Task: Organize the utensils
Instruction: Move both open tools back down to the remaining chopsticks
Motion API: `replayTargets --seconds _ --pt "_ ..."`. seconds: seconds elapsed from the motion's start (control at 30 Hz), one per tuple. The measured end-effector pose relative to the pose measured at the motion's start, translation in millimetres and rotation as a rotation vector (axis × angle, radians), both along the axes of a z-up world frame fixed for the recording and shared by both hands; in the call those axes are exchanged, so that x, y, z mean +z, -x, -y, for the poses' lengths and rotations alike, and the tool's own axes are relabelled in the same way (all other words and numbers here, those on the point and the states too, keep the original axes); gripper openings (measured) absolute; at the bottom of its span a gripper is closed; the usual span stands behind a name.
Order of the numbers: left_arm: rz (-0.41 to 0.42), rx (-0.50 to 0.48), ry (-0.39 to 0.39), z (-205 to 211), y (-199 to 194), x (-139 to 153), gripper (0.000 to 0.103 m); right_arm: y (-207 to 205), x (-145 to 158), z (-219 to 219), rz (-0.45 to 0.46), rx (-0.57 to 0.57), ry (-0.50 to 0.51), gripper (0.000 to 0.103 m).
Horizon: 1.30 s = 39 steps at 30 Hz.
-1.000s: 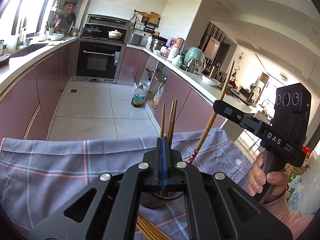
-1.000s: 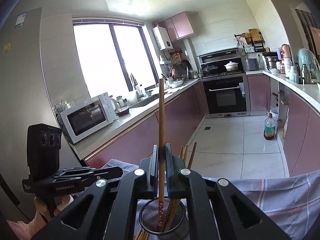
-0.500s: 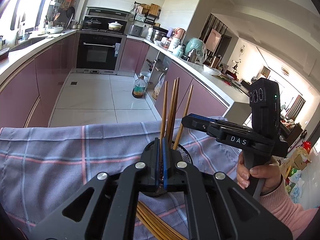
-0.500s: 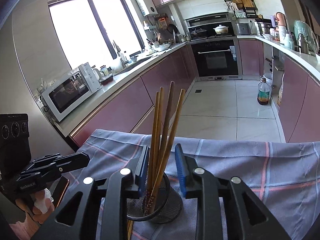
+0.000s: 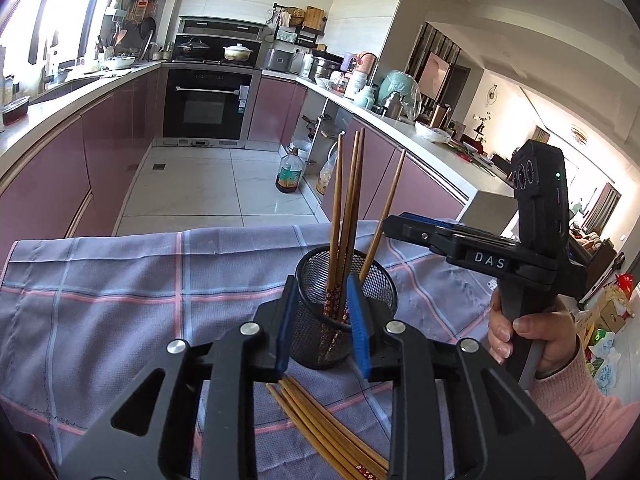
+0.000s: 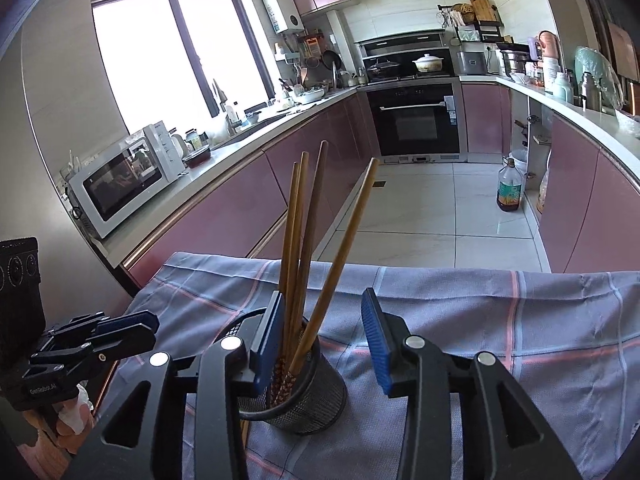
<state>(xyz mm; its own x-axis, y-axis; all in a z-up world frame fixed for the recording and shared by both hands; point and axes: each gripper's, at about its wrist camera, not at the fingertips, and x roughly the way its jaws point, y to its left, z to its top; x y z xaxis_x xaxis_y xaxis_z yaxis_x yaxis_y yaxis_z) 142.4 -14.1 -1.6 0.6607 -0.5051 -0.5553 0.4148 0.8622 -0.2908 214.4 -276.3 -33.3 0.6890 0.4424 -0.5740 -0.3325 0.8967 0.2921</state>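
Black wire-mesh cup (image 5: 347, 308), cylindrical, stands upright on a grey-blue woven cloth (image 5: 120, 304) with pink and pale-blue check lines. 4 wooden chopsticks (image 5: 352, 200) stand in the cup, round slender shafts, patterned dark-red ends down at the mesh bottom; 3 lean close together, 1 tilts apart toward the right rim.

Left gripper (image 5: 322, 322): black plastic frame, blue ribbed pads, jaws have just been opening. The pads stand apart on either side of the near wall of the cup; the chopsticks show between them but no pad presses on any stick. Released, holding nothing.

Right gripper (image 6: 322, 338): same build, jaws also just been opening, gap wider. Left pad sits just beside the chopstick bundle above the rim, right pad well clear over cloth; holds nothing.

Loose bundle of more chopsticks (image 5: 328, 432) lies flat on the cloth, just beside the cup base, running under the left gripper.

A hand (image 5: 532, 340) in a pink knit sleeve grips the right gripper's handle
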Motion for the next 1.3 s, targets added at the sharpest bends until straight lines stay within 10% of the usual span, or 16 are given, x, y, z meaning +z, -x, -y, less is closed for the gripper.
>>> replayTargets --seconds 0.3,0.63,1.3 --pt "-0.044 0.027 -0.054 -9 19 -29 0.042 50 2 5 0.047 0.086 0.021 0.041" --pt "-0.143 0.002 -0.116 -5 44 -81 0.043 91 -57 -41 -0.130 0.294 0.076 0.040" --pt "-0.225 -0.025 -0.227 15 63 -128 0.042 110 -98 -75 -0.208 0.317 0.182 0.025"
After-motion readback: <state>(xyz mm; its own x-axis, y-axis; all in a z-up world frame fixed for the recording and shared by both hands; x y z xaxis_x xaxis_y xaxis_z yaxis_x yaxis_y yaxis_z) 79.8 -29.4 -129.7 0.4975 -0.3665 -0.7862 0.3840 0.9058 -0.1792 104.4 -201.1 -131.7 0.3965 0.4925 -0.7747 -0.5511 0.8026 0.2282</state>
